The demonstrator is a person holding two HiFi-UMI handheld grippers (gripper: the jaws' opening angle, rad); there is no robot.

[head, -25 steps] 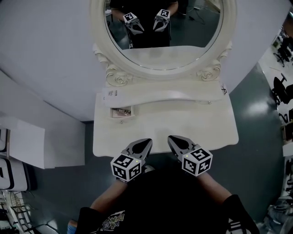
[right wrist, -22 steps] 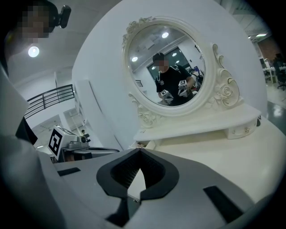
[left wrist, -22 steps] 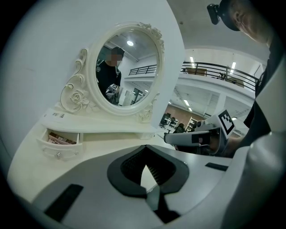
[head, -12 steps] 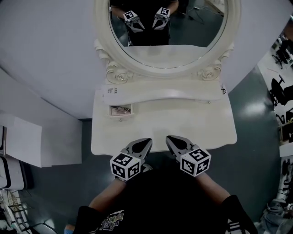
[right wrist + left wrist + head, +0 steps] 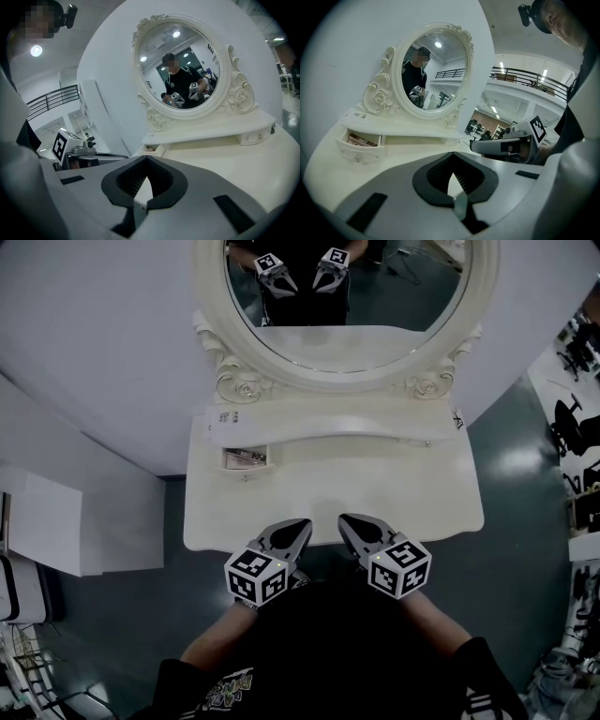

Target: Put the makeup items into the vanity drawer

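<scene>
A white vanity table (image 5: 403, 493) stands before me under an oval mirror (image 5: 347, 296). Its small left drawer (image 5: 247, 460) is pulled open, with makeup items (image 5: 358, 139) lying inside; the same drawer (image 5: 152, 149) shows small in the right gripper view. My left gripper (image 5: 301, 525) and right gripper (image 5: 346, 520) hover side by side over the table's front edge, well short of the drawer. Both are shut with nothing between the jaws. The left gripper's (image 5: 451, 153) tips meet, and so do the right gripper's (image 5: 146, 159). No loose makeup shows on the tabletop.
A curved raised shelf (image 5: 375, 427) runs under the mirror, with a shut small drawer (image 5: 257, 137) at its right end. White boxes (image 5: 47, 531) stand on the floor to the left. A white wall rises behind the vanity. The person's body fills the near edge.
Both grippers stay shut and almost still at the table's front edge. The head view has drifted slightly, so the vanity sits a little higher in the picture.
</scene>
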